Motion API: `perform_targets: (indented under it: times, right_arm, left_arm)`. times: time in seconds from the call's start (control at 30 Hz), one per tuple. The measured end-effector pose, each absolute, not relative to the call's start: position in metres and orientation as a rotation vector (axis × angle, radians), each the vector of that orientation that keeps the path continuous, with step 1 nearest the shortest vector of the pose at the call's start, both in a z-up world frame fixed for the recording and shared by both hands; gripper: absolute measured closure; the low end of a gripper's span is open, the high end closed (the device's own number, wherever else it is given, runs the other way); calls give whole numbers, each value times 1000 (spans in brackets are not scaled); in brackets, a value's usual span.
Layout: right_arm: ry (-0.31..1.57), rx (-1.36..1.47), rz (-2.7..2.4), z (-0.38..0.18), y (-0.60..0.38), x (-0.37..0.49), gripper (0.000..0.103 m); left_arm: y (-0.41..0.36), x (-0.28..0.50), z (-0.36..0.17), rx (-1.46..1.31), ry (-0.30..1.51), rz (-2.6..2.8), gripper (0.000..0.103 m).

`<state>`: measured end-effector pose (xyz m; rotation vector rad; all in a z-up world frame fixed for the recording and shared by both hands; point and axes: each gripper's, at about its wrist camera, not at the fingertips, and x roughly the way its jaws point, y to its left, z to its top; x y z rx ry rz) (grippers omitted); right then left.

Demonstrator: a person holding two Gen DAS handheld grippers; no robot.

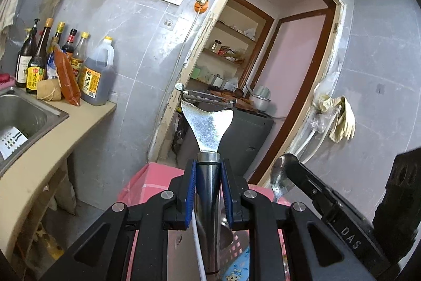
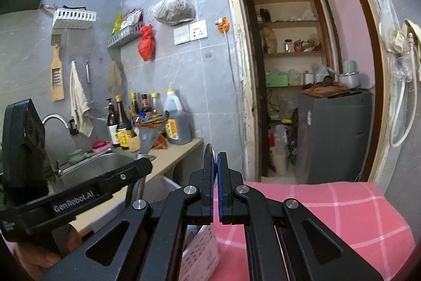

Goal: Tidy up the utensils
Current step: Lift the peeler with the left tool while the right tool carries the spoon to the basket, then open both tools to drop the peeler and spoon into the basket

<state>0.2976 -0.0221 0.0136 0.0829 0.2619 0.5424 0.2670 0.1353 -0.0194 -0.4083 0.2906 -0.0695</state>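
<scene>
Left wrist view: left claw (image 1: pixel 208 192) clamped on the round steel handle of a Y-shaped vegetable peeler (image 1: pixel 208 123), blue pads either side, blade bar crossways at frame centre, head pointing away toward the doorway. Lower right of frame: right claw (image 1: pixel 290 166) pinching a metal spoon (image 1: pixel 280 179) by its bowl edge. Pink checked cloth (image 1: pixel 155 181) below; pale perforated basket just visible under the claw at bottom. Bench (image 1: pixel 52 128) with sink at left, sauce bottles (image 1: pixel 65 62) at the back. Right wrist view: right claw (image 2: pixel 216 162) together at frame centre, spoon seen edge-on between the pads; left claw (image 2: pixel 143 161) at left, peeler head (image 2: pixel 148 136) up. White perforated basket (image 2: pixel 202 252) at bottom centre, beside the pink cloth (image 2: pixel 315 215). Judgement: both utensils in carry toward the basket. Lower each handle-first, keep the peeler blade clear of the rim, release one at a time.
</scene>
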Motion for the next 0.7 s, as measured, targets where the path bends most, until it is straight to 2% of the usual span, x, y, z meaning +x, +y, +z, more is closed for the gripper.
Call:
perform_targets:
  times: [0.47,0.53,0.6,0.7]
  right_arm:
    - [373,169,649,-11,-35,292,96]
    - [384,183,655,-13,-37,291,95]
    - [391,192,654,-12,-39,290,92]
    - [390,213,644,-10,-45,287,79]
  left_arm:
    - [134,244,-20,-371,363,-106,85]
    - [134,243,-20,-364,390,-102,82]
    - [133,241,-18,-354,405,-105,72]
    - [131,234,-12,-347,398,-97,60]
